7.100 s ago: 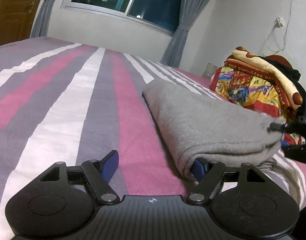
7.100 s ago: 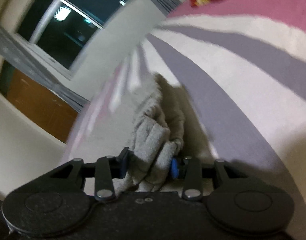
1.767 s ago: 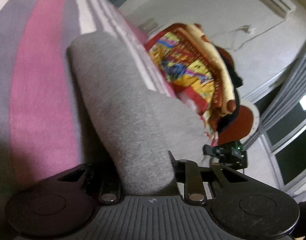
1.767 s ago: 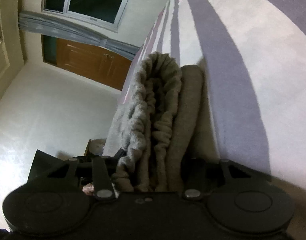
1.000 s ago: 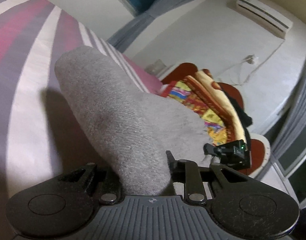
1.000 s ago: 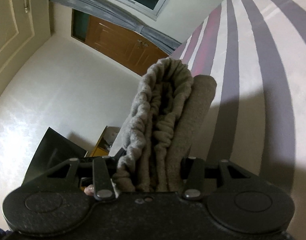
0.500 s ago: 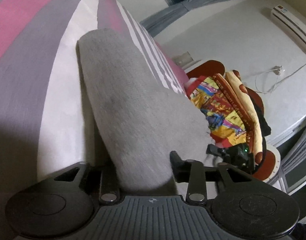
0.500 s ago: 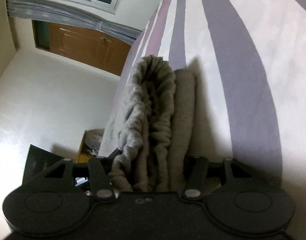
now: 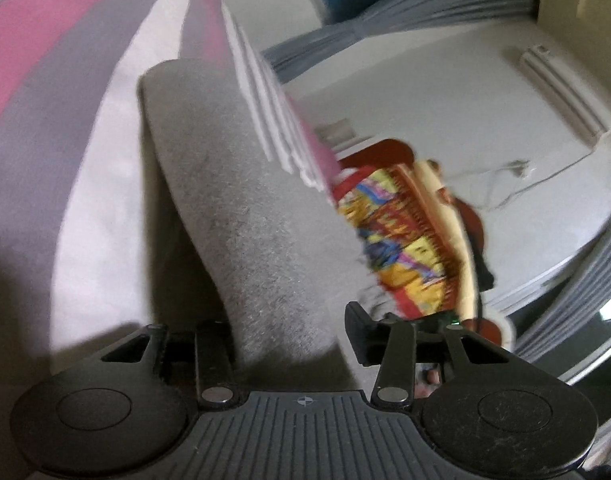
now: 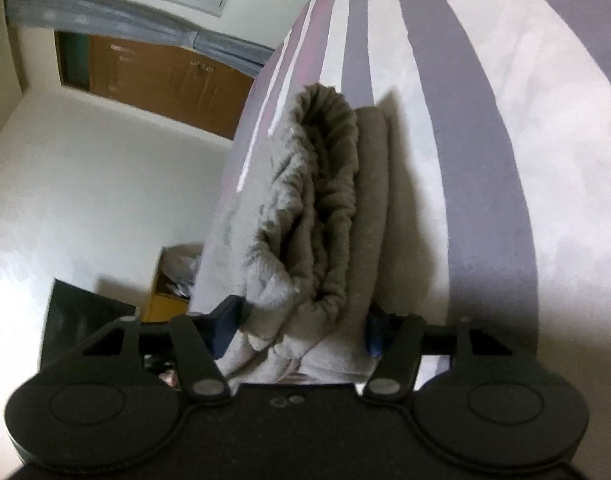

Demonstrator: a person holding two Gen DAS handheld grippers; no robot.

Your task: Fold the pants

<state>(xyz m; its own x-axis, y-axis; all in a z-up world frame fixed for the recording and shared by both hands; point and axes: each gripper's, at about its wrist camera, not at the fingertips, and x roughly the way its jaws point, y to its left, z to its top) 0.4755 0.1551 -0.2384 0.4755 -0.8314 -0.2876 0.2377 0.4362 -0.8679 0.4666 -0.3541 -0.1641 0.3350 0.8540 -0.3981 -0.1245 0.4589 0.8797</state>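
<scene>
Carrying: folded grey sweatpants [image 9: 241,200], both ends gripped, bundle just above or brushing the striped bedsheet [image 9: 85,184], can't tell which.
Pants state: already a compact multi-layer fold; smooth folded side shows in the left view, gathered elastic waistband [image 10: 329,184] and stacked layer edges in the right view.
Left gripper [image 9: 289,344]: pinching the smooth end of the bundle; right finger looks slightly off the cloth, blur hides whether it really bites.
Right gripper [image 10: 301,328]: pressed onto the waistband end, all layers between the blue pads [image 10: 375,334].
Location: over the white/purple stripes of the bed, near the edge in the right view; wall and wooden door [image 10: 165,76] beyond.
Surroundings: colourful blanket [image 9: 401,232] piled past the far end, well apart from the pants; curtain [image 9: 445,8] and wall AC unit [image 9: 561,84] behind.
Step, my read: placing the finished fold; task nearly done.
How to do it well: keep both ends level and equally taut so layers don't slide; lower flat, seat the bottom layer first, then release both sides together and back out along the fingers without dragging cloth.
Risk: thick soft stack, loose waistband edges may spring open on release.
</scene>
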